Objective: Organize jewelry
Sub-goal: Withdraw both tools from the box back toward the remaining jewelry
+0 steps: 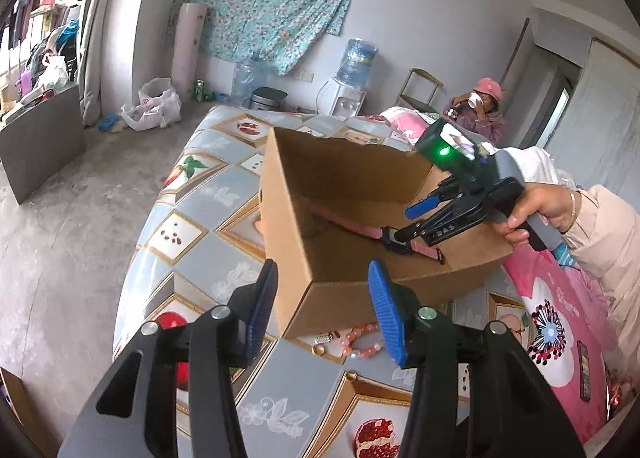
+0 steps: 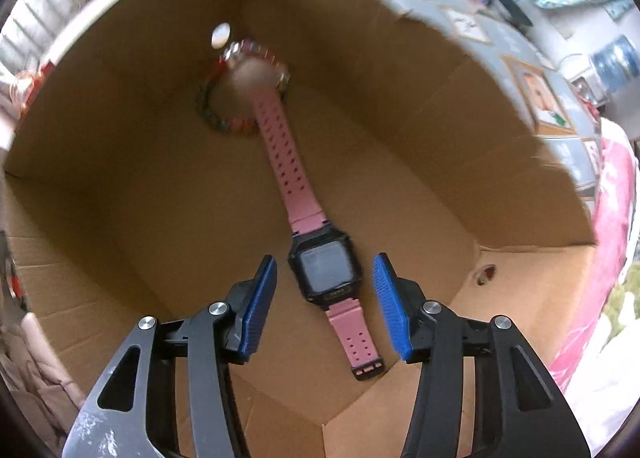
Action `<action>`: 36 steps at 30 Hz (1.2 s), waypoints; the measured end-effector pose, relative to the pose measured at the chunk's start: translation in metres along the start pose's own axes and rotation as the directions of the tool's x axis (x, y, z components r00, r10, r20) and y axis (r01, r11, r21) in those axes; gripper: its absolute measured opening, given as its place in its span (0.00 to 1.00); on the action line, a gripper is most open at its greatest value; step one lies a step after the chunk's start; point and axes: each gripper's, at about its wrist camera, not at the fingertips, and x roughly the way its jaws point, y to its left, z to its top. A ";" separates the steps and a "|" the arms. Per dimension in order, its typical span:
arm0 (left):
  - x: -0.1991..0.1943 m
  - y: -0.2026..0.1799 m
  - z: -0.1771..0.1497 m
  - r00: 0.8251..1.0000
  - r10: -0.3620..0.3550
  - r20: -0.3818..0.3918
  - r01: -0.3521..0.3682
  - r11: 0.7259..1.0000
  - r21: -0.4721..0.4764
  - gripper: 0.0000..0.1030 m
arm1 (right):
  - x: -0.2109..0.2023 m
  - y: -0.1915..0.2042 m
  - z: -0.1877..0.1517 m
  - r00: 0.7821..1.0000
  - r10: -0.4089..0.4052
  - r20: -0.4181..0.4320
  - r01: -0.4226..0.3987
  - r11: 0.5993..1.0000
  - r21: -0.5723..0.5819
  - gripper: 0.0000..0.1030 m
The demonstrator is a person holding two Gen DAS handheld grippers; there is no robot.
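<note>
The cardboard box (image 1: 352, 226) stands on the patterned tabletop (image 1: 208, 218) as the collecting place, so the right gripper (image 2: 324, 298) points straight down into it, its jaws spread with nothing pinched; the pink watch (image 2: 324, 274) lies flat on the box floor between and below the pads, its strap reaching toward a far corner where a beaded bracelet (image 2: 228, 114) already rests. Outside, against the box's near wall, a pink bead bracelet (image 1: 360, 340) and small rings (image 1: 322, 344) wait on the tabletop. The left gripper (image 1: 324, 310), spread and empty, hangs above them, probably lined up to collect one next.
</note>
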 end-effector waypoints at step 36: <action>0.035 -0.012 -0.064 0.992 0.089 -0.086 -0.080 0.991 0.105 0.49 | -0.026 -0.006 -0.008 0.975 -0.175 0.134 0.163 0.981 0.101 0.40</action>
